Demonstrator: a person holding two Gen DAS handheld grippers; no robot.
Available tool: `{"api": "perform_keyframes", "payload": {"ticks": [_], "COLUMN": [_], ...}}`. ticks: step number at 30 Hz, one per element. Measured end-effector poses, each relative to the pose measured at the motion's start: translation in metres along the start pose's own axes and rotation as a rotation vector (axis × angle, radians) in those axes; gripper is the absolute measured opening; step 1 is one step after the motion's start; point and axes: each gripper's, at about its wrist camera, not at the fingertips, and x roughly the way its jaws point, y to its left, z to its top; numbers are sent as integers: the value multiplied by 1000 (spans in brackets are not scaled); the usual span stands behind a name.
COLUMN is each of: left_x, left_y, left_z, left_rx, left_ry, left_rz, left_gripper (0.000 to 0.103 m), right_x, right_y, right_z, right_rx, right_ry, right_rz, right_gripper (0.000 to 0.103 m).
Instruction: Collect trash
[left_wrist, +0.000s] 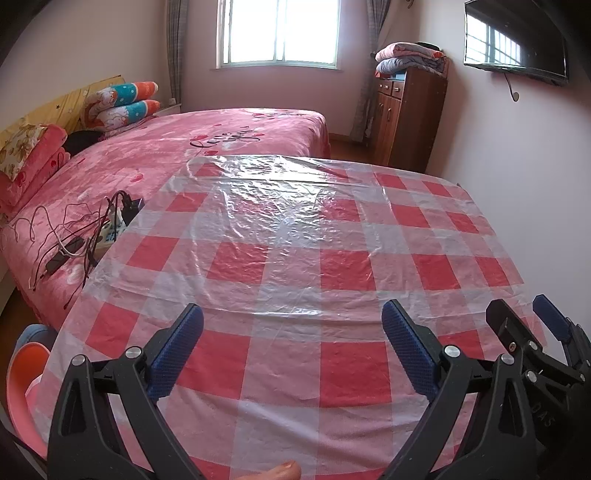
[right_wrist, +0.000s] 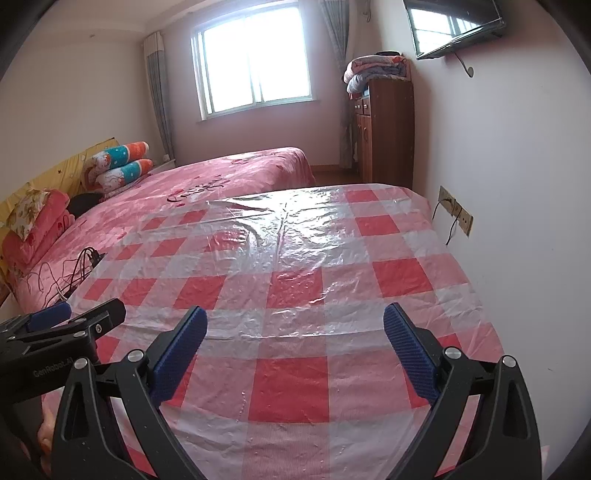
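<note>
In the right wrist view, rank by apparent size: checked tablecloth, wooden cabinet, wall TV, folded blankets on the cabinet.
1. Checked tablecloth, by far.
2. Wooden cabinet.
3. Wall TV and folded blankets: look alike, and the TV is cut off by the frame, so unranked.

Spread tongs (right_wrist: 295, 347) above checked tablecloth (right_wrist: 314, 266)

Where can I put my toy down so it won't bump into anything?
Nearly the whole table with the red-checked plastic cover is bare, from the left claw and right claw, both open at the near edge, to the far edge by the bed. It gets crowded on the bed beside the table's left edge, where a tangle of cables and chargers lies.
</note>
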Motion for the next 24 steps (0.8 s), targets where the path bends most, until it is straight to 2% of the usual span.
{"api": "perform_keyframes", "payload": {"ticks": [16, 20, 24], "left_x": [8, 25, 45], "left_y": [-2, -3, -7], "left_z": [2, 3, 0], "left_rx": [-19, -33, -35], "left_ry": [-3, 55, 123], "left_rz": [-38, -62, -63], "left_gripper": [98, 98, 98], "right_x": [10, 21, 37], "right_y": [0, -8, -15], "right_z": [-1, 0, -1], "right_rx": [1, 37, 66], "right_ry": [47, 104, 184], "right_rz": [17, 32, -2], "right_gripper": [95, 95, 96]}}
